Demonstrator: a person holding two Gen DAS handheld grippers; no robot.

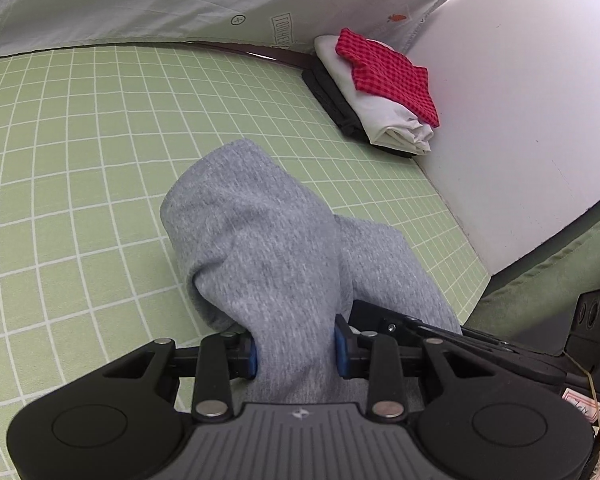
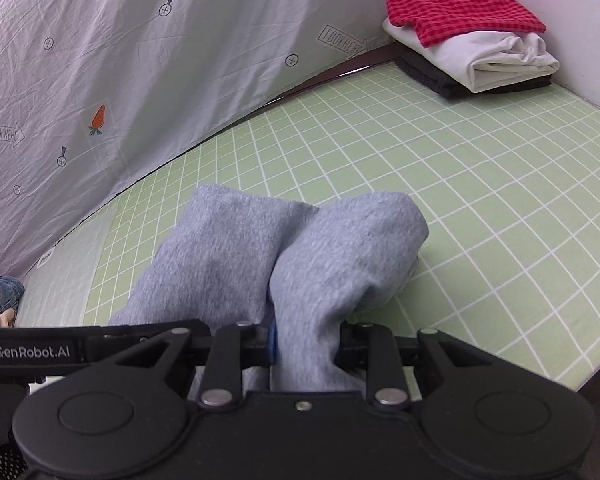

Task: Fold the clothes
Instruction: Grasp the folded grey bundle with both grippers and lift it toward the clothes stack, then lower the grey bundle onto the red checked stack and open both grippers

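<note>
The left gripper [image 1: 296,350] is held low and pointed forward, its blue-padded fingers [image 1: 252,354] closed on bunched grey cloth [image 1: 260,240]. The right gripper [image 2: 306,346] is posed alike just beside it, clamped on the same cloth.

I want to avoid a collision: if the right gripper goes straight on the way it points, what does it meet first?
Its own load: the right gripper is shut on the grey garment. Beyond, probably the green grid mat, then the printed sheet; depth is unclear.

The left claw [image 1: 296,350] is matte black with blue pads [image 1: 252,354], silver pivot screws and a ribbed grey plate bearing a small emblem. The right claw [image 2: 306,346] is all black, with white "GenRobot.AI" lettering.
</note>
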